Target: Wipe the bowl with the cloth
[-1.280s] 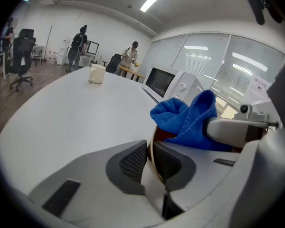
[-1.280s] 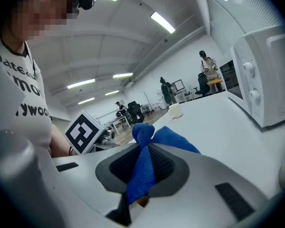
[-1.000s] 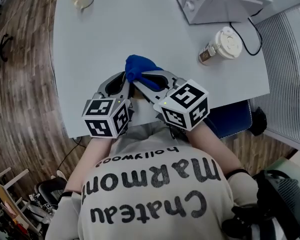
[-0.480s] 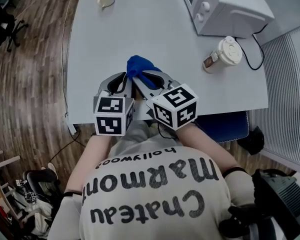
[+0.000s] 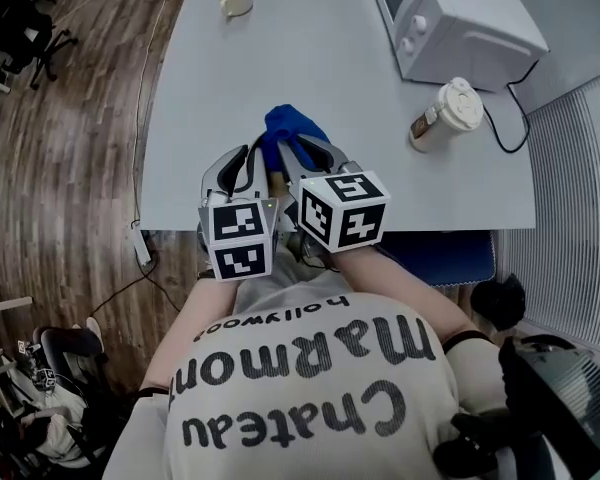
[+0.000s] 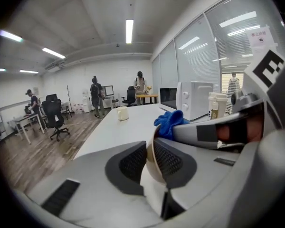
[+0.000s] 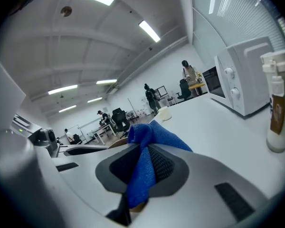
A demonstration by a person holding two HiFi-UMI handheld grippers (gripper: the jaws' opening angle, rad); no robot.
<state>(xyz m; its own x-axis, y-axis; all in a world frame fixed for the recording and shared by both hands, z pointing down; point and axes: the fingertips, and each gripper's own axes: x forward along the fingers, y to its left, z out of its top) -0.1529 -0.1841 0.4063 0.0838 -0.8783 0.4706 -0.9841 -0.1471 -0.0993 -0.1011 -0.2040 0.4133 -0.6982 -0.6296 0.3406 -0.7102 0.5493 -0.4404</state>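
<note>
left gripper (image 6: 150, 162) jaws opening on bowl (image 6: 153, 175); right gripper (image 7: 142, 165) clamps cloth (image 7: 152, 137).

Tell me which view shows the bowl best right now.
The left gripper view: the bowl stands edge-on between the left gripper's opening jaws. The head view shows only a tan sliver of it below the cloth; the right gripper view, just a brown edge beside the cloth.

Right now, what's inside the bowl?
The cloth, pinched in the right gripper, bunches at the rim of the bowl. The bowl shows edge-on, so its inside, and how far the cloth reaches in, is covered.
</note>
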